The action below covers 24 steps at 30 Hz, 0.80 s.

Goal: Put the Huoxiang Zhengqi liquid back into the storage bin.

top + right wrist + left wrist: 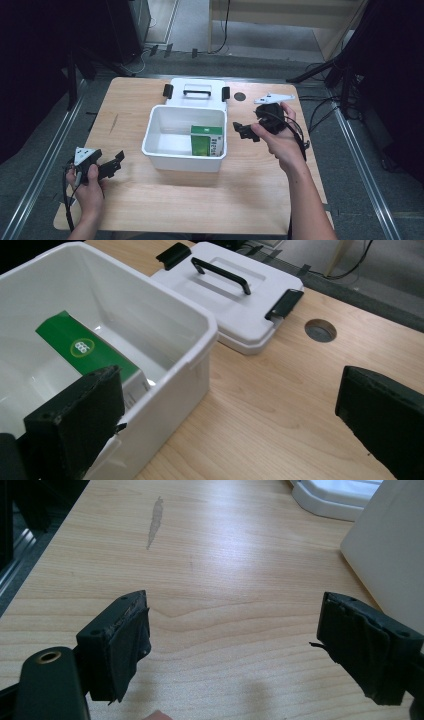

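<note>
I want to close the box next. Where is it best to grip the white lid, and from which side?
Probably by the black handle in the middle of the white lid, coming from above. The lid lies flat on the table behind the box, and the raised bar suits open jaws.

Green carton point(206, 140) upright inside white bin point(165, 148)

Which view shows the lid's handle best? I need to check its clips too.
The right gripper view: the lid lies close, with its black handle and both clips clear. The high view shows it small behind the bin; the left gripper view catches one corner.
</note>
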Tool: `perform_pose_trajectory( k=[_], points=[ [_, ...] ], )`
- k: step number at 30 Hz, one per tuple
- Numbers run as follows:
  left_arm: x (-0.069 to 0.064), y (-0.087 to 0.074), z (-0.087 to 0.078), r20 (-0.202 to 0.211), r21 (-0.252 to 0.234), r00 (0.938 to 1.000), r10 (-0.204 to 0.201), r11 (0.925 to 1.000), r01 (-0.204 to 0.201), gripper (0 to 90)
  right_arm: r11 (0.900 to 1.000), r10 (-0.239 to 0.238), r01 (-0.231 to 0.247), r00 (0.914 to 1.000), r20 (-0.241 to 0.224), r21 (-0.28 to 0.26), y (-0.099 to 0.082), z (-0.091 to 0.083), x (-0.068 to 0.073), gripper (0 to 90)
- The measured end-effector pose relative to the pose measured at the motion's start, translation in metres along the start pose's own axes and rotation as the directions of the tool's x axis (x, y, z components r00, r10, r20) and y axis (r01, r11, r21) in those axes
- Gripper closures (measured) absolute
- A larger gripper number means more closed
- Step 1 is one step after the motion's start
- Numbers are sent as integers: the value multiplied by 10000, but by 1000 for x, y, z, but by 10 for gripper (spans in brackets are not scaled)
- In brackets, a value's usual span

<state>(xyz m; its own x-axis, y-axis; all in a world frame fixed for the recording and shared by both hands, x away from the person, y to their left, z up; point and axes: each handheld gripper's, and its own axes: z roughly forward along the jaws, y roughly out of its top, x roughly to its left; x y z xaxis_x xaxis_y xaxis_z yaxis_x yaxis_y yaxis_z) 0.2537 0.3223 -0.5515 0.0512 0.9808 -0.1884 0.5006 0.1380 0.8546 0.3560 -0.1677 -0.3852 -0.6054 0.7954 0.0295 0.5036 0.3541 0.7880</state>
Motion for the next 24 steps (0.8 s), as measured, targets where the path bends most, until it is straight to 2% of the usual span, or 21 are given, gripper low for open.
perform_pose_trajectory(
  k=[5,8,11,12,14,15,16,20,24],
  points=[
    [0,0,-1,-22,39,10000,71,10000,-71,147,9992,372,-367,9986,365,-149,-17,-7,-10,0],
    [0,0,-1,-27,15,10000,61,10000,-61,148,9989,432,-416,9964,736,-226,-37,-10,-14,0],
    [0,0,-1,-26,24,10000,55,10000,-54,148,9985,481,-458,9953,841,-299,-54,-11,-16,0],
    [0,0,-1,-26,24,10000,55,10000,-54,147,9985,481,-458,9953,841,-299,-54,-11,-16,0],
    [0,0,-1,-29,15,10000,57,10000,-57,147,9974,651,-624,9947,798,-351,-68,-13,-19,0],
    [0,0,-1,-29,15,10000,57,10000,-57,148,9974,651,-624,9947,798,-351,-68,-13,-19,0],
    [0,0,-1,-35,12,10000,38,10000,-38,148,9954,874,-838,9927,828,-453,-79,-15,-22,0],
    [0,0,-1,-20,39,10000,59,10000,-59,147,9899,1215,-1151,9896,766,-831,-97,-20,-27,0],
    [0,0,-1,-32,36,10000,53,10000,-53,147,9806,1682,-1570,9814,925,-1176,-119,-24,-35,0]
  ],
)
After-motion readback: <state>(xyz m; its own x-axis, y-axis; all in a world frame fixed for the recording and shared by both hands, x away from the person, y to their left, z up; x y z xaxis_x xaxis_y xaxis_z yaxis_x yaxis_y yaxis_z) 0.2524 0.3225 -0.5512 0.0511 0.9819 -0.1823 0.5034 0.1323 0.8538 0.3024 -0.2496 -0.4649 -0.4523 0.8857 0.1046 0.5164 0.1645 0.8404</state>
